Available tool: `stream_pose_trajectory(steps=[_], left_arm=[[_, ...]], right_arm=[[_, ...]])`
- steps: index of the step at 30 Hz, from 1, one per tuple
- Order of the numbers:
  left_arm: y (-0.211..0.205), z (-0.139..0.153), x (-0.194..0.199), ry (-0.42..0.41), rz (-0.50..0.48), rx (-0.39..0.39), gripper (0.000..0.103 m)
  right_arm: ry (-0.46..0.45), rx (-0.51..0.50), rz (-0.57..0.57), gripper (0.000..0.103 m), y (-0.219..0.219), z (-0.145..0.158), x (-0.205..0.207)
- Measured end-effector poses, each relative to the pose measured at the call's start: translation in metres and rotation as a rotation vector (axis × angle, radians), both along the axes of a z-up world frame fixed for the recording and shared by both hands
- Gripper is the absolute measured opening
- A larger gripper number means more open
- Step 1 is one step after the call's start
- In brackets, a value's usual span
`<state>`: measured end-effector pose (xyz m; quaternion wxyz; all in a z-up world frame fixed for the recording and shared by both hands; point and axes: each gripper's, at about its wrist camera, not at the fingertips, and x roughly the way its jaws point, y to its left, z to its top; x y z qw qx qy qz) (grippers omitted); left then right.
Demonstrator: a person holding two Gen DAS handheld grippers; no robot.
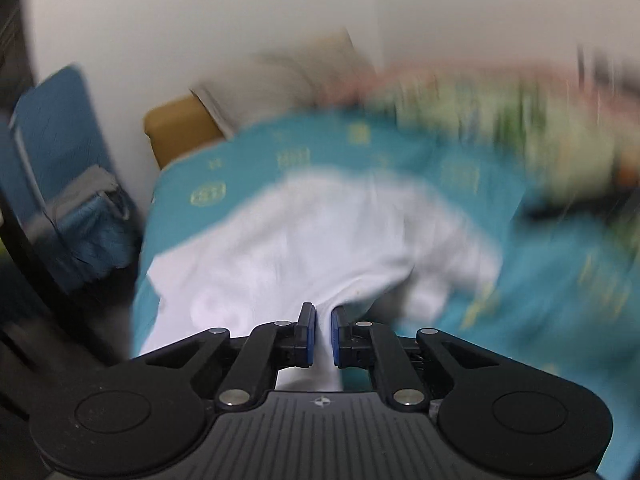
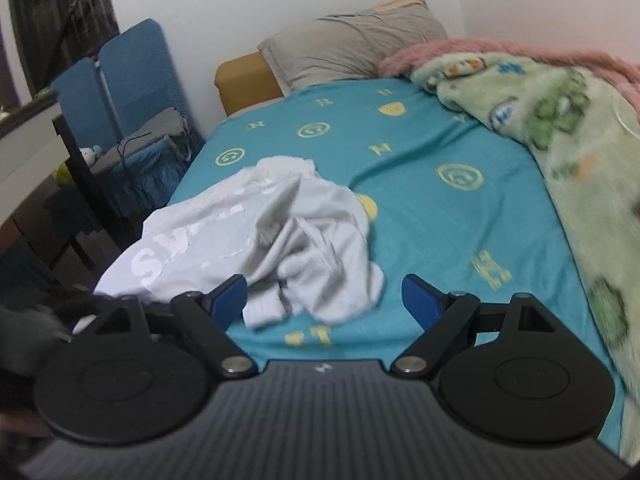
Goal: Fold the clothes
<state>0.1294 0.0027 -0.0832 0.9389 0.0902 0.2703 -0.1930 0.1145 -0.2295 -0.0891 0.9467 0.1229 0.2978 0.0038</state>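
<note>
Bare teal sheet (image 2: 440, 240) lies open between crumpled shirt (image 2: 280, 232) and blanket (image 2: 568, 152).

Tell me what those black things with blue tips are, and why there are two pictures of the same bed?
Those black things are two grabbing tools. A person holds one in each hand, and each tool has a small camera that looks forward along its two fingers. That is why you get two pictures: one from the left tool, one from the right.

In the left picture, the left gripper has its blue tips pinched together on a bit of the white shirt. That picture is blurry.

In the right picture, the right gripper has its tips wide apart and holds nothing. It sits just in front of the same crumpled shirt, which has big white letters on it.

The shirt lies on a bed with a teal sheet covered in yellow smiley faces. There is also a grey pillow and a fluffy green blanket.
</note>
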Motion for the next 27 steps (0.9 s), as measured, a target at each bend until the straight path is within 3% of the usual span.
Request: stream_pose_trajectory(steps=[4,9,13,15,16,20,22,26,27], left_arm=[[0.042,0.036,-0.001,-0.050,0.034,-0.301,0.008],[0.077,0.050,-0.006,-0.079,0.031,-0.492,0.008],[0.093,0.065,-0.013,-0.108,0.030,-0.554,0.001],[0.099,0.072,-0.019,-0.135,0.025,-0.581,0.000],[0.102,0.076,-0.024,-0.148,0.023,-0.593,0.000],[0.104,0.083,-0.034,-0.151,0.038,-0.573,0.000],[0.099,0.082,-0.041,-0.117,0.021,-0.526,0.000],[0.065,0.062,-0.040,-0.008,-0.057,-0.314,0.003],[0.051,0.054,-0.041,0.014,-0.086,-0.245,0.009]], right_arm=[[0.021,0.012,0.049,0.086,0.014,-0.013,0.040],[0.090,-0.100,0.121,0.082,0.033,-0.051,0.074],[0.121,-0.137,0.138,0.049,0.036,-0.064,0.077],[0.122,-0.167,0.160,0.021,0.040,-0.061,0.071],[0.118,-0.190,0.160,0.017,0.042,-0.059,0.066],[0.076,-0.161,0.117,0.010,0.033,-0.040,0.045],[0.040,-0.140,0.093,0.010,0.025,-0.025,0.031],[-0.029,-0.104,0.052,0.009,0.007,0.004,0.003],[-0.037,-0.088,0.035,0.009,0.001,0.007,-0.001]])
